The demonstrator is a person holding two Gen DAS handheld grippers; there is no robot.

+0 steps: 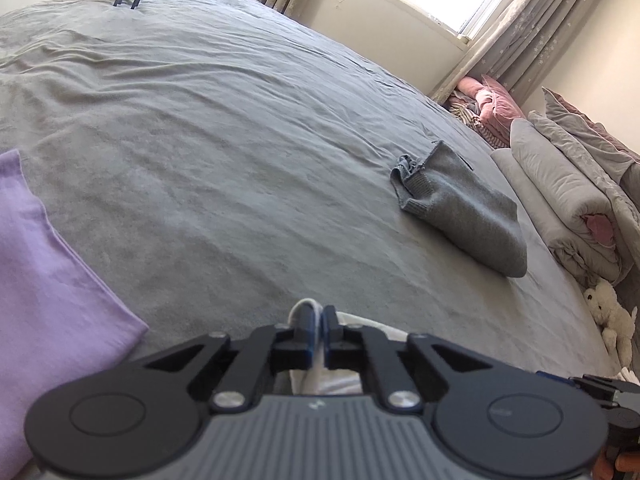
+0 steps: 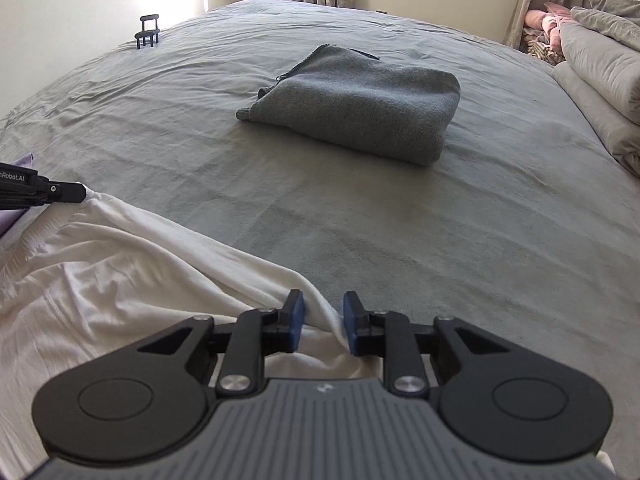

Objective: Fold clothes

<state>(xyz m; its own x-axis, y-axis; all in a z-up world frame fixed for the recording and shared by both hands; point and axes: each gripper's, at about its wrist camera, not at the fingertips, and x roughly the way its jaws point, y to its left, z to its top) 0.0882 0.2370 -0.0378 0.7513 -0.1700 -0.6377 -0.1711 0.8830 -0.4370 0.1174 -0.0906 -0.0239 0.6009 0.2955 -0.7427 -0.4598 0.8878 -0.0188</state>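
Observation:
A white garment (image 2: pixel 120 264) lies crumpled on the near part of the grey bed (image 2: pixel 440 240). My left gripper (image 1: pixel 322 320) is shut on a bunched edge of the white garment (image 1: pixel 328 384). In the right wrist view the left gripper's tip (image 2: pixel 76 193) pinches the garment's far left corner. My right gripper (image 2: pixel 323 322) stands open over the garment's right edge. A fold of the white cloth runs between its blue pads (image 2: pixel 296 320), which stand apart. A folded grey sweater (image 2: pixel 360 108) rests further up the bed.
A lilac garment (image 1: pixel 48 280) lies flat at the left. Rolled grey bedding (image 1: pixel 560 184) and pink clothes (image 1: pixel 488 100) are piled along the right side by the curtains. A white plush toy (image 1: pixel 612 316) sits below the bedding. A small black stand (image 2: pixel 149 32) stands at the far corner.

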